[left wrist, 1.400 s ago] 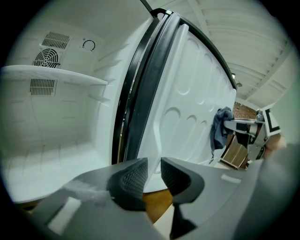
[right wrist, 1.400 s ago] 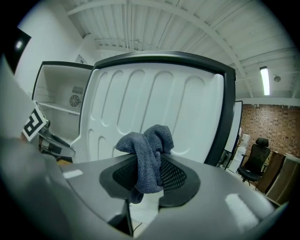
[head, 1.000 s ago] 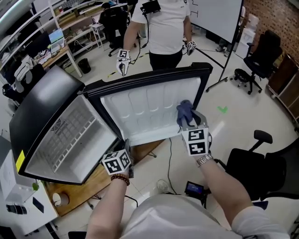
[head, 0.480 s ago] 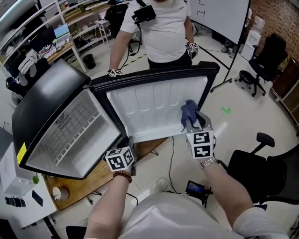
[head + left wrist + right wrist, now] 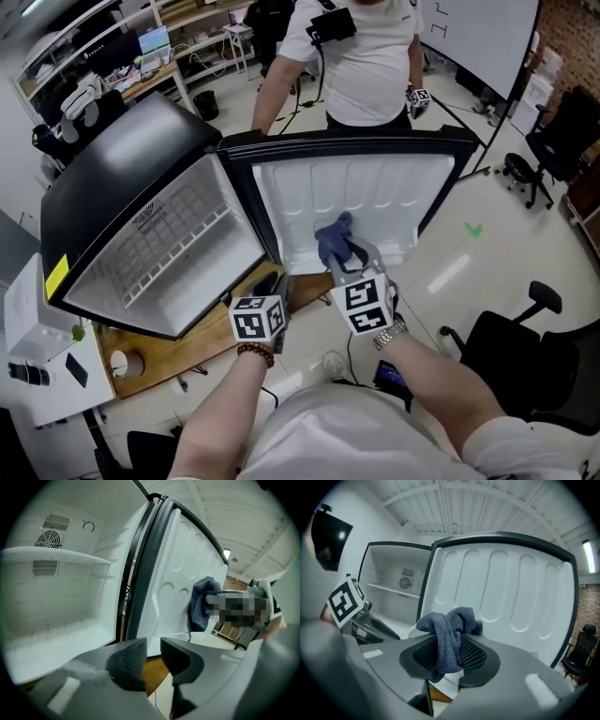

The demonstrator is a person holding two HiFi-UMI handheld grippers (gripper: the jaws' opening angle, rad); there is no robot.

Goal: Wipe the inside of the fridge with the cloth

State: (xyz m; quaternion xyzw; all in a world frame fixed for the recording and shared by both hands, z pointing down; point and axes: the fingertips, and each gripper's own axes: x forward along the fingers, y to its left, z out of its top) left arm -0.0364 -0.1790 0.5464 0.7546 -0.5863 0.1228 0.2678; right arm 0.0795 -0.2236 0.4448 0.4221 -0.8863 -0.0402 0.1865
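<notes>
We count one cloth (image 5: 450,623) and two tools. The right tool (image 5: 449,654) clamps the cloth near the fridge door (image 5: 375,197); contact is unclear. The left tool (image 5: 153,651) stands slightly open, empty.

Left gripper (image 5: 153,651) slightly apart, empty; right gripper (image 5: 450,656) clamped.

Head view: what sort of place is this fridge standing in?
Most likely an office or lab workspace, not a kitchen: a whiteboard, black office chairs and monitors on a desk surround the fridge.
</notes>
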